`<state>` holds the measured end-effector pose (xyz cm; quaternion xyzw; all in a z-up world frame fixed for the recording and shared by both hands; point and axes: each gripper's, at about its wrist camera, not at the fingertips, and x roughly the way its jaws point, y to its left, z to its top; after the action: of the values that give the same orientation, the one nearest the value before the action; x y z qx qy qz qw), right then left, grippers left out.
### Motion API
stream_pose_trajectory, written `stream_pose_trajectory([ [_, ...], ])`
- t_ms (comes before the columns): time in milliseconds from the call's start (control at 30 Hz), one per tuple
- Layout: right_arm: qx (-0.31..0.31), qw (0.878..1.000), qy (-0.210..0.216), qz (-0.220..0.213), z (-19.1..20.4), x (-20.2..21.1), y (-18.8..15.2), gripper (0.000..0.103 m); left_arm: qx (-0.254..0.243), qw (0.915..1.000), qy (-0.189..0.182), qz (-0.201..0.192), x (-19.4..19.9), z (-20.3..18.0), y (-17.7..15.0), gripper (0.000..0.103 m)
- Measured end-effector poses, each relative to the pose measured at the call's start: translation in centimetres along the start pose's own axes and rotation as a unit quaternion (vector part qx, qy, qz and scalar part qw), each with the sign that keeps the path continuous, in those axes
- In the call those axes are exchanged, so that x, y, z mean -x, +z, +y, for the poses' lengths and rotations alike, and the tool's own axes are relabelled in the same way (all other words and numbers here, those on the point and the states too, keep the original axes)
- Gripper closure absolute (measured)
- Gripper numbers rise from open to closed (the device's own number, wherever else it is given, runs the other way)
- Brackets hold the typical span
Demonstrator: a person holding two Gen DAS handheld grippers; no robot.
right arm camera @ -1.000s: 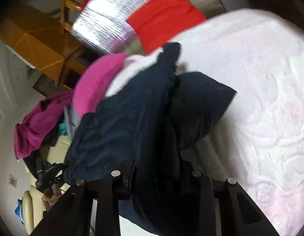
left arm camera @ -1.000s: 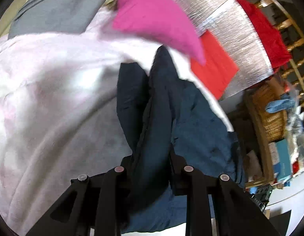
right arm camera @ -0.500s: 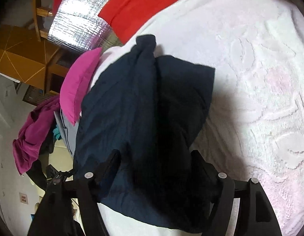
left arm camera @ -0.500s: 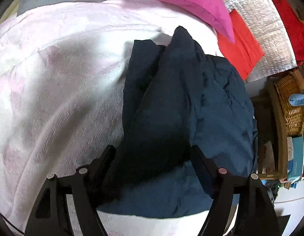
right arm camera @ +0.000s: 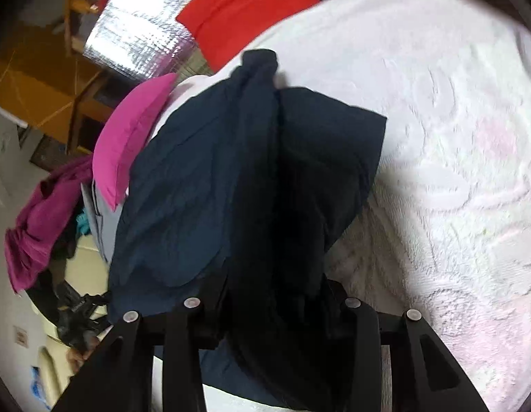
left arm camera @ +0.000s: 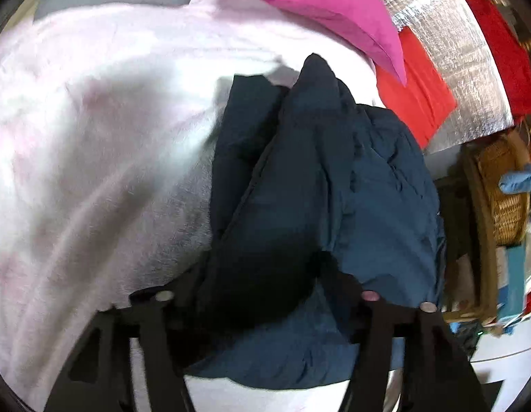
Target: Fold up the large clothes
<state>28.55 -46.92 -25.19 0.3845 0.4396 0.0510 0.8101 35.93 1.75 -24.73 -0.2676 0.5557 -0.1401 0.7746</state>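
Observation:
A dark navy garment (left arm camera: 385, 189) lies folded lengthwise on a white and pink bed cover (left arm camera: 93, 137). A thick fold of it rises between the fingers of my left gripper (left arm camera: 262, 285). Those jaws are closing and still stand fairly wide around the fold. In the right wrist view the same navy garment (right arm camera: 183, 178) fills the gap of my right gripper (right arm camera: 275, 292). Its jaws are closing too, and their pads press on the bunched cloth. The fingertips of both grippers are hidden in the fabric.
A pink pillow (left arm camera: 327, 10), a red cloth (left arm camera: 416, 99) and a silver foil sheet (left arm camera: 464, 51) lie past the garment. A wicker basket (left arm camera: 506, 185) stands beside the bed. A magenta garment (right arm camera: 35, 219) hangs off the bed's other side. Bed cover (right arm camera: 454, 137) stretches bare to the right.
Both grippers went from shut on the raised garment to wide open as it dropped onto the bed. Now both have narrowed again around its near fold.

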Motion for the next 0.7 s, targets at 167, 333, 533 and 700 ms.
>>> stream_pose_trajectory([
  [167, 0.024, 1.0, -0.009, -0.018, 0.9, 0.3, -0.3, 0.063, -0.03, 0.999, 0.009, -0.032, 0.8, -1.6, -0.3, 0.067],
  [333, 0.057, 0.997, -0.018, -0.047, 2.8, 2.4, -1.2, 0.071, -0.054, 0.9967, 0.014, -0.059, 3.1, -3.2, -1.2, 0.083],
  [533, 0.067, 0.997, -0.005, -0.039, 2.9, 4.5, -3.1, 0.072, -0.054, 0.9972, 0.007, -0.051, 5.7, -2.2, -3.4, 0.084],
  [700, 0.059, 0.998, 0.003, -0.025, 2.2, 5.8, -6.2, 0.072, -0.045, 0.998, 0.006, -0.045, 7.0, -0.3, -6.1, 0.084],
])
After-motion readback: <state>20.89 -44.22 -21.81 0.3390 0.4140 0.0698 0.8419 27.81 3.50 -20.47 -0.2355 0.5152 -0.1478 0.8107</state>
